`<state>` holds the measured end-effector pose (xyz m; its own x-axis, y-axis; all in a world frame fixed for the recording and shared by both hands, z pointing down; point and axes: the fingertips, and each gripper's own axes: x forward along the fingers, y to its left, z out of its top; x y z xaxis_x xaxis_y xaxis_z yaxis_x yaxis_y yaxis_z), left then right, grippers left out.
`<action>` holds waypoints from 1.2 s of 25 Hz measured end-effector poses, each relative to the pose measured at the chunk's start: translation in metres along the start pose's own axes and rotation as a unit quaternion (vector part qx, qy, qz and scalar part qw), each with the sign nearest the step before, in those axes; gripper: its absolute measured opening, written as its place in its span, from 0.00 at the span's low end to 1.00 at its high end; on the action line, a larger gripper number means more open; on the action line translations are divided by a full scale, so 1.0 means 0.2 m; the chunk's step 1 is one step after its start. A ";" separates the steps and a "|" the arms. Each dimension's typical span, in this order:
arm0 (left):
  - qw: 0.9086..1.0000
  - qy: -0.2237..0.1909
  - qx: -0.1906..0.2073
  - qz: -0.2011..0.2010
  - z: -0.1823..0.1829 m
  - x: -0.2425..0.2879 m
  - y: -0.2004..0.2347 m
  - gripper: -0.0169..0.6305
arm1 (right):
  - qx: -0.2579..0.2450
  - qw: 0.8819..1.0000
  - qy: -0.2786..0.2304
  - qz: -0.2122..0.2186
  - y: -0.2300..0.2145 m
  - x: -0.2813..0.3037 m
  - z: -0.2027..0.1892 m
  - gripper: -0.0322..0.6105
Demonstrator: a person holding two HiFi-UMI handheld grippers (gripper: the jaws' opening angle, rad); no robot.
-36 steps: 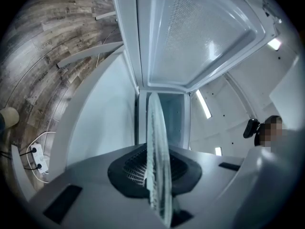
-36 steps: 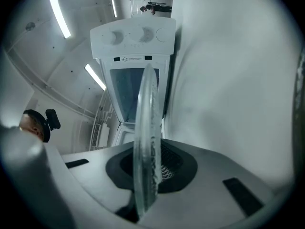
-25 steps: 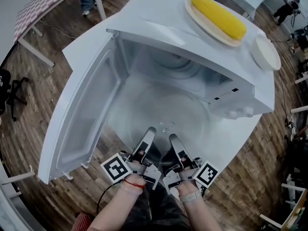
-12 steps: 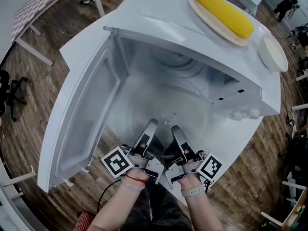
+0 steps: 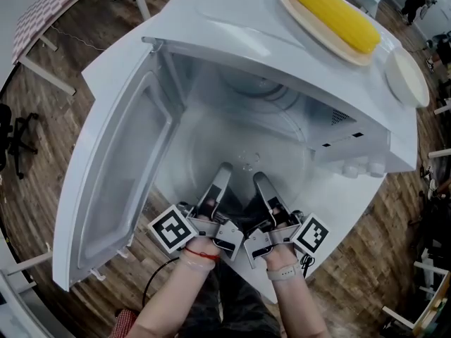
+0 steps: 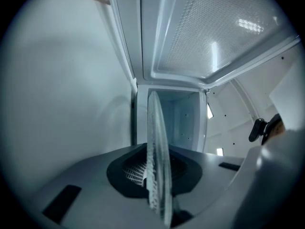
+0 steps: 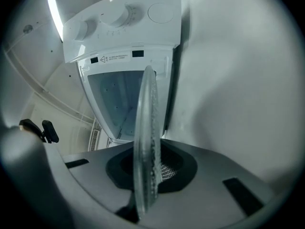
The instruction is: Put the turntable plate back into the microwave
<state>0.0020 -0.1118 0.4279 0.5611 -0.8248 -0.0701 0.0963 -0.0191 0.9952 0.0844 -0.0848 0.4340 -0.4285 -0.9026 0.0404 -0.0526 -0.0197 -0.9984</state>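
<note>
Both tongs are clenched on the clear round glass turntable plate [image 5: 243, 143], side by side on its near rim in the lower middle of the head view: the left gripper [image 5: 223, 174] just left of the right gripper [image 5: 261, 183], close but apart. In the left gripper view the plate [image 6: 155, 147] stands edge-on in the centre of the frame, pinched between the jaws of that gripper [image 6: 159, 185]. The right gripper view shows the same (the disc [image 7: 144, 142] again a thin upright sliver), gripped by its gripper [image 7: 145, 185]. The plate reaches into the open cavity of the boxy white microwave [image 5: 232, 27]; whether it already rests on the cavity floor cannot be told. The hinged white microwave door [image 5: 116, 174] hangs wide open toward the left of the frame. On top of the oven, at the upper right, a yellow corn cob [image 5: 332, 13] lies on a flat beige plate [image 5: 316, 36], with a small round white dish [image 5: 407, 77] near it at the right edge.
</note>
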 end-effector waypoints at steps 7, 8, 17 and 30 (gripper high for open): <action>1.000 -0.001 0.002 -0.006 0.03 0.06 0.00 0.10 | 0.002 1.000 -0.004 0.006 -0.01 0.06 0.04 0.11; 1.000 -0.001 0.004 -0.005 0.04 0.07 0.00 0.10 | 0.003 1.000 -0.004 0.007 -0.01 0.07 0.05 0.11; 1.000 -0.003 0.003 -0.001 0.05 0.13 0.01 0.10 | 0.005 1.000 -0.002 0.004 -0.01 0.11 0.09 0.11; 1.000 0.007 -0.010 -0.004 0.07 0.17 0.01 0.11 | 0.011 1.000 0.001 0.001 -0.01 0.16 0.12 0.11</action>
<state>0.0102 -0.1476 0.4289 0.5722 -0.8163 -0.0792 0.1165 -0.0147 0.9931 0.0919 -0.1240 0.4362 -0.4299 -0.9021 0.0381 -0.0317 -0.0271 -0.9991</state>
